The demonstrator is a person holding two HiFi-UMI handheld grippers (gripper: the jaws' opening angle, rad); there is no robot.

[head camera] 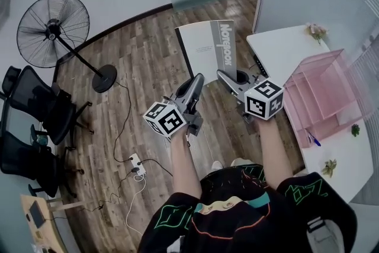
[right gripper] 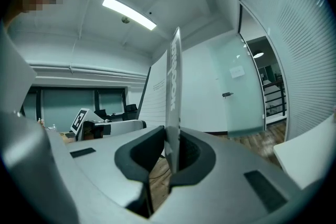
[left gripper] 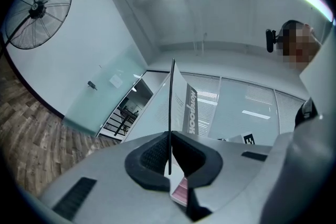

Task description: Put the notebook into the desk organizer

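A grey notebook with "NOTEBOOK" on its spine is held upright in the air over the wooden floor, partly spread open. My left gripper is shut on its thin left cover, seen edge-on between the pads. My right gripper is shut on the thicker spine side. The pink wire desk organizer stands on the white desk to the right of both grippers, with its compartments open towards the top. The notebook's lower edge is hidden behind the grippers in the head view.
A standing fan and black office chairs are at the left. A power strip with cables lies on the floor. A blue pen and small plants sit on the desk near the organizer.
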